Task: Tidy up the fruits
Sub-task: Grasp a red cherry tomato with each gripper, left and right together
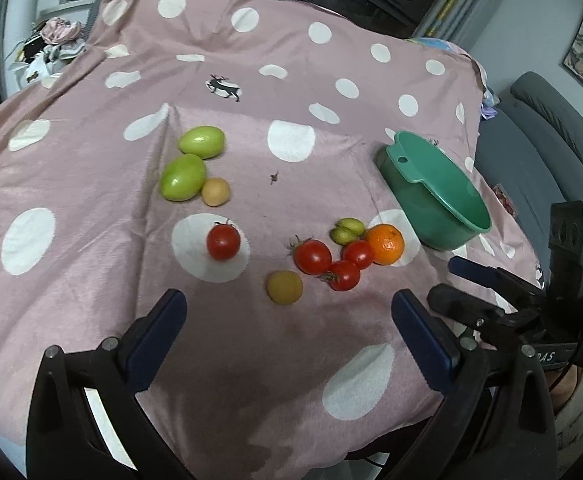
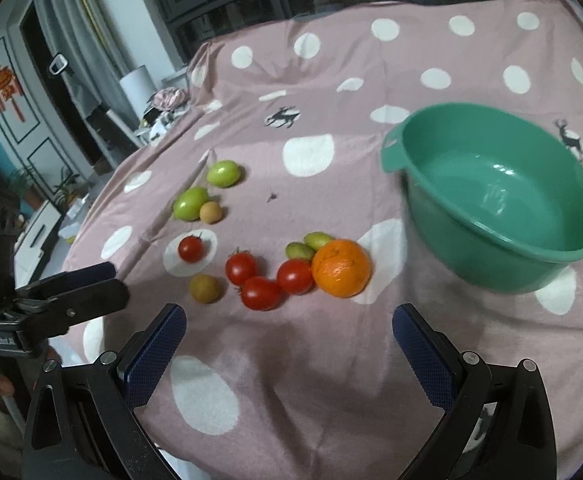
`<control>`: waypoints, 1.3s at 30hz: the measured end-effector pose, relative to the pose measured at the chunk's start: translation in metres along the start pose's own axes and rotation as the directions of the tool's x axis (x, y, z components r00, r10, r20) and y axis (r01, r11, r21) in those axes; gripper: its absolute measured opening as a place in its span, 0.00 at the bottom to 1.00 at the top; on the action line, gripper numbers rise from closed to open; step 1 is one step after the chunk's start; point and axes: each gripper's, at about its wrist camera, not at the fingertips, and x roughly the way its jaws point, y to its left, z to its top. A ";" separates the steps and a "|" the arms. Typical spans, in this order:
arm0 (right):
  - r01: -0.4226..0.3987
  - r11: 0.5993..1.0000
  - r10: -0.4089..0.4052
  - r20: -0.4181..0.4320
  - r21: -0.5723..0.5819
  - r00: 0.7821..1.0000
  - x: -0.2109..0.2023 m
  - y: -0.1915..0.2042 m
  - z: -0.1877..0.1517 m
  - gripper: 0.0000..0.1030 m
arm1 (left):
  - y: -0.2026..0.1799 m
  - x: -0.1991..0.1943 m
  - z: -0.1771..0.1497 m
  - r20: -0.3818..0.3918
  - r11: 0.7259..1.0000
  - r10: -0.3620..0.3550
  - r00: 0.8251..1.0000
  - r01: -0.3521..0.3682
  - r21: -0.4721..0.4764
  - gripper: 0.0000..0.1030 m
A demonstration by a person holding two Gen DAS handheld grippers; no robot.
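Note:
Fruits lie scattered on a pink polka-dot cloth [image 1: 91, 184] [image 2: 331, 360]. An orange [image 1: 385, 243] [image 2: 341, 268] sits by three red tomatoes [image 1: 312, 256] [image 2: 295, 276] and two small green fruits [image 1: 347, 230] [image 2: 309, 245]. A lone tomato [image 1: 223, 242] [image 2: 190, 249] lies left of them. Two green mangoes [image 1: 183, 177] [image 2: 190, 203] and tan round fruits [image 1: 284, 287] [image 2: 205, 288] lie nearby. An empty green bowl [image 1: 447, 216] [image 2: 503, 256] stands at the right. My left gripper [image 1: 291, 320] and right gripper [image 2: 289, 330] hover open over the near cloth, holding nothing.
The right gripper's body [image 1: 531, 312] shows at the left wrist view's right edge; the left gripper's body [image 2: 51, 304] shows at the other view's left. A grey sofa [image 1: 551, 132] is beyond the table's right edge. Clutter [image 1: 51, 48] lies far left.

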 end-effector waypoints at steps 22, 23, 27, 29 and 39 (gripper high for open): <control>-0.175 0.983 0.170 -0.104 -0.045 0.980 0.050 0.016 -0.001 0.58 | 0.018 0.031 0.017 -0.024 0.998 0.051 0.998 -0.050 0.028 0.84; -0.171 0.984 0.165 -0.111 -0.047 0.980 0.053 0.016 0.000 0.57 | 0.020 0.033 0.018 -0.029 0.998 0.055 0.998 -0.054 0.029 0.83; -0.173 0.984 0.165 -0.133 -0.049 0.977 0.061 0.018 0.003 0.50 | 0.025 0.043 0.024 -0.045 0.997 0.070 0.997 -0.069 0.036 0.76; -0.164 0.985 0.156 -0.137 -0.053 0.978 0.065 0.018 0.005 0.47 | 0.027 0.047 0.027 -0.051 0.996 0.083 0.995 -0.081 0.039 0.73; -0.136 0.986 0.122 -0.143 -0.094 0.982 0.078 0.022 0.011 0.46 | 0.028 0.070 0.037 -0.091 0.989 0.123 0.988 -0.115 0.093 0.41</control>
